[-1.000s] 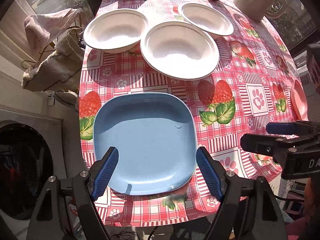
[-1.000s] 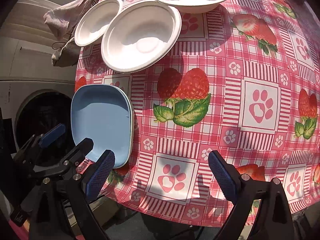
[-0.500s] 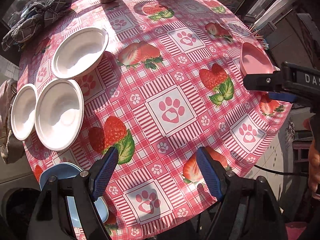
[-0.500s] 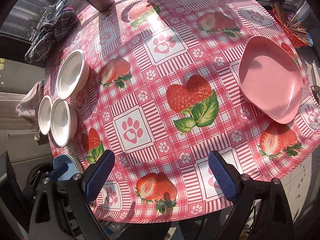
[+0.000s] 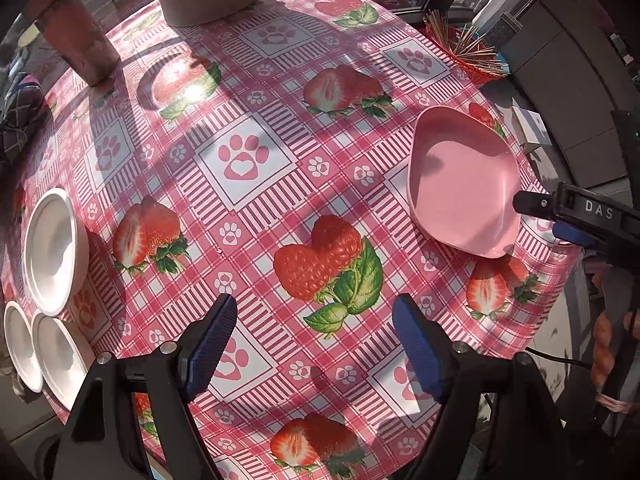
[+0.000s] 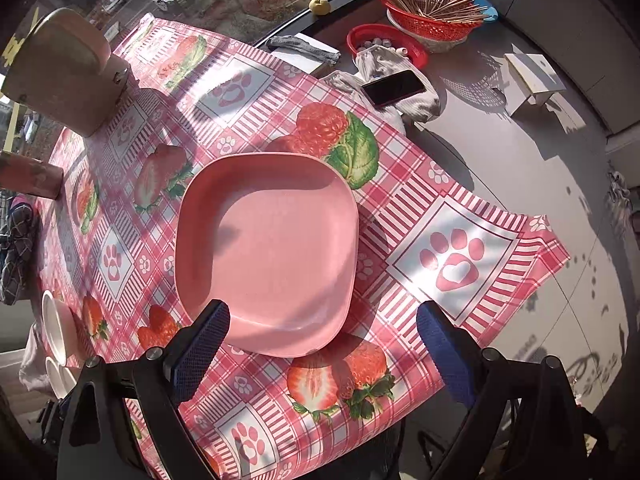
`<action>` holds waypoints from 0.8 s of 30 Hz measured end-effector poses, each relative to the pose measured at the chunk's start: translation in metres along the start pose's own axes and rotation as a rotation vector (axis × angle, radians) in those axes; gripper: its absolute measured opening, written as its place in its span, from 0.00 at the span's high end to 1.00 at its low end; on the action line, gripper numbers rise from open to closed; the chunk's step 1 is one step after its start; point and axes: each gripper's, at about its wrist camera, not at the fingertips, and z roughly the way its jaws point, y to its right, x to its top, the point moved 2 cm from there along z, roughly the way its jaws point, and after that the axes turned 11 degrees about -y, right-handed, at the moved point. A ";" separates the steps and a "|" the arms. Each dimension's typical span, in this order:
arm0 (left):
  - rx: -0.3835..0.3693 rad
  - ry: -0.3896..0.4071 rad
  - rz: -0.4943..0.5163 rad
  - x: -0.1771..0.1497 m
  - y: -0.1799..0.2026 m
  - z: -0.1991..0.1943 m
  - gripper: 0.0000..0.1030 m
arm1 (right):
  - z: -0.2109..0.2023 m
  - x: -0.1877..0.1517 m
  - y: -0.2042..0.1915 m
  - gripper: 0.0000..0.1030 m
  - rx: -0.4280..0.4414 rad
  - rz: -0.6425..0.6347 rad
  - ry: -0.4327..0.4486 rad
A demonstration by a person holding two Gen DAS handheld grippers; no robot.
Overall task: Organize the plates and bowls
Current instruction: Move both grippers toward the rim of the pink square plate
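The round table under its pink strawberry-and-paw oilcloth (image 6: 452,248) is catching sun. I am lining my right tongs (image 6: 322,344), spread wide and empty, on the square pink plastic plate (image 6: 266,252) near the cloth's edge; best slipping one finger under its near rim. My left tongs (image 5: 314,346) are hanging apart, empty.

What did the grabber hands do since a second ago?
Both swung away from the blue plate toward the table's other side. The right gripper now faces the pink plate; the left gripper hangs over bare tablecloth. Both stayed open and empty; the white bowls haven't moved.
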 end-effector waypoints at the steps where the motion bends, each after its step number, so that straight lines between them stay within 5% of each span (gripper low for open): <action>1: 0.006 0.000 0.004 0.007 0.004 0.002 0.20 | 0.006 0.003 0.005 0.07 0.001 0.001 -0.013; 12: 0.099 0.023 0.115 0.086 0.061 0.035 0.20 | 0.033 0.025 0.027 0.07 -0.037 0.000 -0.046; 22: 0.169 -0.014 0.231 0.115 0.088 0.065 0.20 | 0.036 0.036 0.012 0.08 -0.083 -0.065 -0.048; 24: 0.166 -0.034 0.242 0.118 0.091 0.070 0.20 | 0.037 0.038 0.010 0.19 -0.094 -0.057 -0.052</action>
